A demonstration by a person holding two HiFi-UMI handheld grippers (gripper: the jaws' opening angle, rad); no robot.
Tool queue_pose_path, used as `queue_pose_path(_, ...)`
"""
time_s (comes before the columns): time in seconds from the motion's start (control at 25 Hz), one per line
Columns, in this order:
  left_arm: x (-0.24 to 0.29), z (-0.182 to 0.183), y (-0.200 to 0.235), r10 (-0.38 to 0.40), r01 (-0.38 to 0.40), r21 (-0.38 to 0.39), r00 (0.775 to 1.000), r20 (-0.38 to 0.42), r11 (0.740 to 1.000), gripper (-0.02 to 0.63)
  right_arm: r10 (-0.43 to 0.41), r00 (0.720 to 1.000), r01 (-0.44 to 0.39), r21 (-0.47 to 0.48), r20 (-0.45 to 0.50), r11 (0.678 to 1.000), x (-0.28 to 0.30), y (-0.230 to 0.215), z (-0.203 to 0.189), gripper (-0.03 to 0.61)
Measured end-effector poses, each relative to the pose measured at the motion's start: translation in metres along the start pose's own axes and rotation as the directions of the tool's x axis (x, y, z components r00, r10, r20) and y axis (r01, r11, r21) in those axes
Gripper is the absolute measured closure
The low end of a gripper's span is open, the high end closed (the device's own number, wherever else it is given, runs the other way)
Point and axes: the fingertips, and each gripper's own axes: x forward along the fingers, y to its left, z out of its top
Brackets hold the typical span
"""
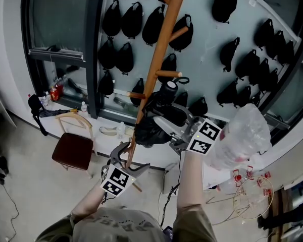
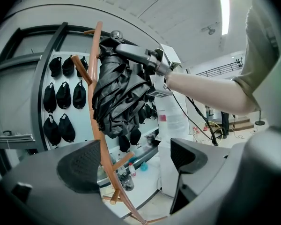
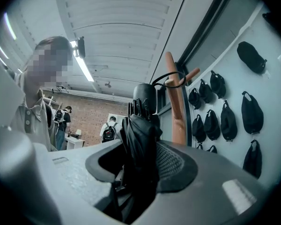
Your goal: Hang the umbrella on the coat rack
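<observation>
With right gripper (image 3: pixel 140 159) pinching the umbrella (image 3: pixel 139 125) and left gripper (image 2: pixel 131 162) spread around the coat rack (image 1: pixel 166 29) pole, seemingly not touching it, we lift the strap (image 3: pixel 166 73) over a peg (image 3: pixel 193 74) — slowly.

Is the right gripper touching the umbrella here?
Touching. The right gripper view shows the right gripper with both jaws pressed against the folded black umbrella.

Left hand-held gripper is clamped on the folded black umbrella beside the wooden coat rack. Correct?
No: the right hand-held gripper, not the left, is clamped on the folded black umbrella beside the wooden coat rack. The right gripper view shows it.
</observation>
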Motion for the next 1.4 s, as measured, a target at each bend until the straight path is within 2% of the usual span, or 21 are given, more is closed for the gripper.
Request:
queue_pose_path(0.96,-0.001,-0.011,0.012,-0.003,0.003,-0.019,1.000,-0.023,1.000,0.164,0.028,0.999,-0.029,0.037,0.028,0.999,0.014,-0.014,0.016,0.388)
queue_pose_path(1.4,-0.002,-0.011,0.017,0.005,-0.006,-0.029,1.000,-0.021,1.000,0.164,0.010,1.000,-0.009,0.088,-0.011,0.996,0.017,-0.021,-0.013,0.387)
